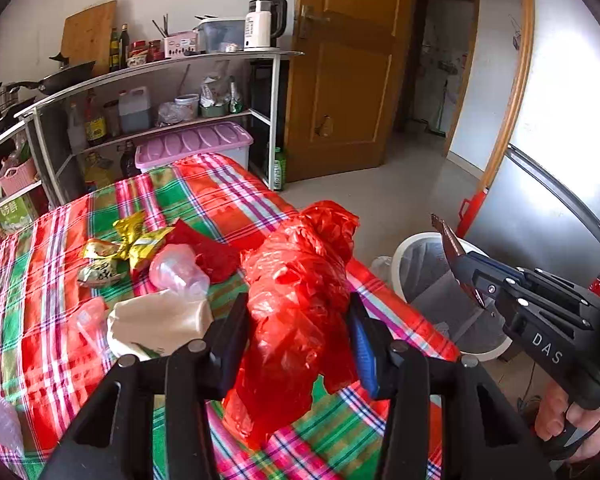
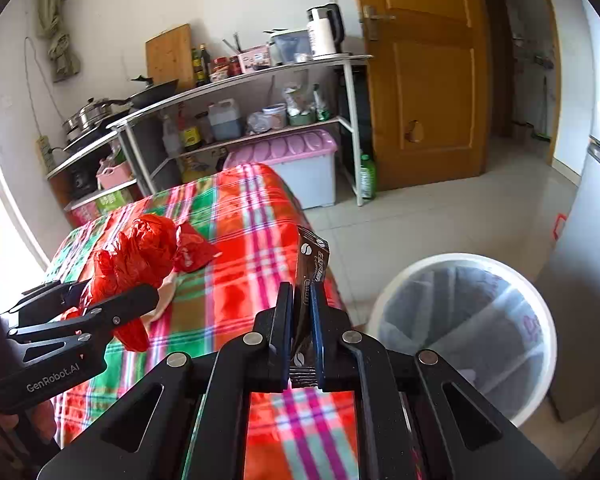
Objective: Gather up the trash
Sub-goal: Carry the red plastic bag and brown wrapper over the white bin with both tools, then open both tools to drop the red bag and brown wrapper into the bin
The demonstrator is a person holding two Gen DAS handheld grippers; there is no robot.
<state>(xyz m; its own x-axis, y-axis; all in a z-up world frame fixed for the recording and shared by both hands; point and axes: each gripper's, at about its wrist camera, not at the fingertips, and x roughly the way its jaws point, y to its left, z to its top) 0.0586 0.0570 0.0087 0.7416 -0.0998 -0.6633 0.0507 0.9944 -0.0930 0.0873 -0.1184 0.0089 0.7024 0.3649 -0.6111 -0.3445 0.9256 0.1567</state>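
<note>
– Left view: the left tool (image 1: 300,340) pinches the red plastic bag (image 1: 300,280) above the tabletop (image 1: 40,280); its loose tail could snag the cup (image 1: 178,270).

– Right view: the right tool (image 2: 302,328) squeezes a brown wrapper (image 2: 314,264) short of the bin (image 2: 466,336); released early, it lands on the floor.

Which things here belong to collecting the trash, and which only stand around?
For the job: red plastic bag in left gripper; brown wrapper in right gripper; white bin; gold wrappers; plastic cup.

Just around: kettle; pink-lidded box; door.
</note>
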